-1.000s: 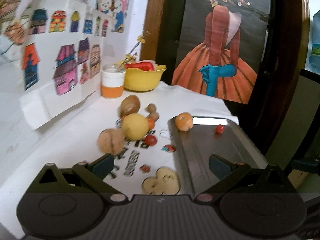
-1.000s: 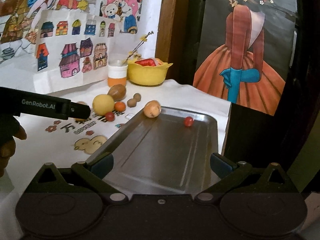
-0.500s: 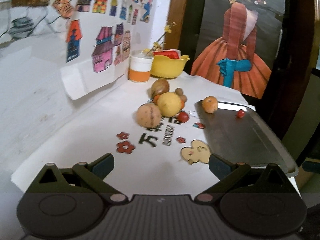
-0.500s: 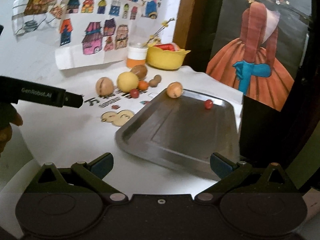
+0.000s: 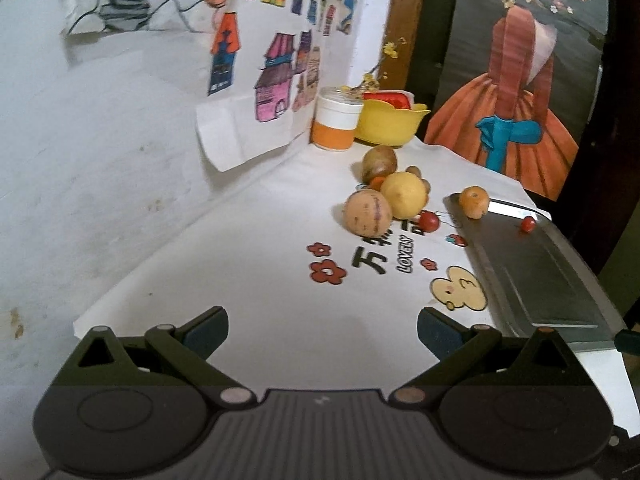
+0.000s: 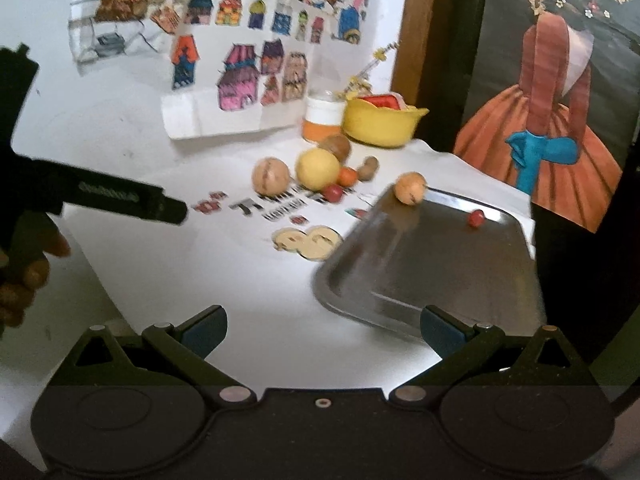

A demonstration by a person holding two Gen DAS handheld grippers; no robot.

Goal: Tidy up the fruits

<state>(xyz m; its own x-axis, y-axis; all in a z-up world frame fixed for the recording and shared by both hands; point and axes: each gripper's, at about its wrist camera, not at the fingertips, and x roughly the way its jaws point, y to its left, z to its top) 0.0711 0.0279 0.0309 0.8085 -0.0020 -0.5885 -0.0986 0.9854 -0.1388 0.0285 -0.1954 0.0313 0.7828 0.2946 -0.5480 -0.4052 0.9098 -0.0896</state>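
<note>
The metal tray (image 5: 532,268) is lying flat on the white table (image 5: 248,280), ahead and to the right of the left gripper (image 5: 322,330). Its long side is running away from the gripper toward the back wall. Inside it, an orange fruit (image 5: 474,201) is sitting in the far left corner and a small red fruit (image 5: 528,224) is sitting near the far edge. The tray's near corner is hiding behind the gripper's right finger.

The other fruits are bunching together on the table just left of the tray: a tan round fruit (image 5: 368,213), a yellow fruit (image 5: 403,195), a brown fruit (image 5: 380,162) and a little red one (image 5: 429,221). More small ones are hiding behind the yellow fruit and are hard to make out.

A yellow bowl (image 5: 386,126) is standing far back with something red in it.

The left gripper's fingers are standing wide apart, holding nothing. The right gripper (image 6: 323,330) is also spread wide and empty, with the tray ahead of it, a bit blurry.
</note>
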